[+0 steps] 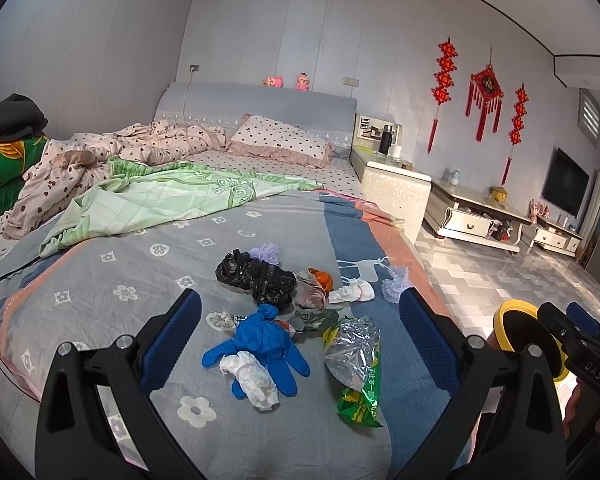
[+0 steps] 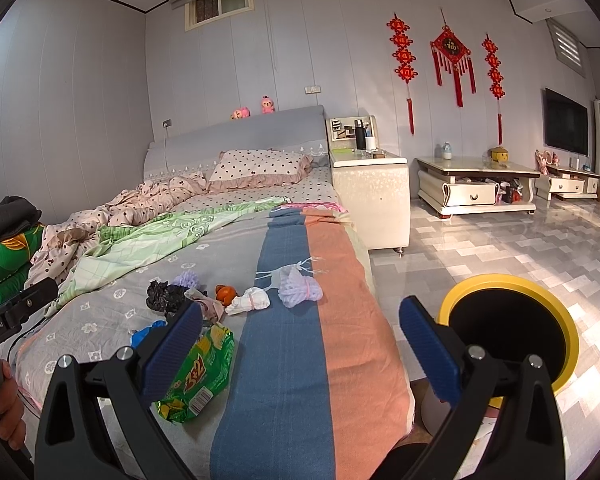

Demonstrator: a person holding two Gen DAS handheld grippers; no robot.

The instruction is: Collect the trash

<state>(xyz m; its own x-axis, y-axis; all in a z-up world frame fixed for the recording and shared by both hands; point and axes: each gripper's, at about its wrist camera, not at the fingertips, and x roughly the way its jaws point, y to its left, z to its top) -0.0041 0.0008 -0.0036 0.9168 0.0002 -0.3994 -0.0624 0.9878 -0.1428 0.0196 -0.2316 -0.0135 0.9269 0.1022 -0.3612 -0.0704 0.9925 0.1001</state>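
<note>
The left tongs (image 1: 300, 340) stand wide apart with nothing between the blue pads (image 1: 172, 344), held above the near end of the bed (image 1: 100, 280). Framed between them on the grey flowered bedspread lies the trash. A knotted blue glove (image 1: 260, 344) sprawls with a crumpled white tissue wad (image 1: 252, 380) on its fingers. Just to its right is a clear and green snack wrapper (image 1: 356, 364). Beyond the glove sits a black plastic bag (image 1: 256, 278), touching a pinkish bag with an orange peel (image 1: 324, 279) at its top. A small white bundle (image 1: 352, 292) lies just right of that. Two lilac paper frills rest apart, one behind the black bag (image 1: 266, 251), one near the bed's right edge (image 1: 396, 282).

The right tongs (image 2: 300, 354) are likewise spread wide and grip nothing. They hang over the blue and salmon stripes at the bed's near right side. The left pad (image 2: 172, 354) overlaps the green wrapper (image 2: 200, 376) in view, though I cannot tell whether it touches. Off the bed's right edge, on the tiled floor (image 2: 500, 248), stands a yellow-rimmed bin (image 2: 508, 280), its dark mouth facing up, near the right pad.

The bed's right edge drops close beside the trash. The floor past the bin runs open to a cream nightstand (image 2: 372, 200) against the bed and a low cream TV cabinet (image 2: 476, 188) along the wall. The far half of the bed carries a rumpled green quilt (image 1: 160, 200) and dotted bedding.
</note>
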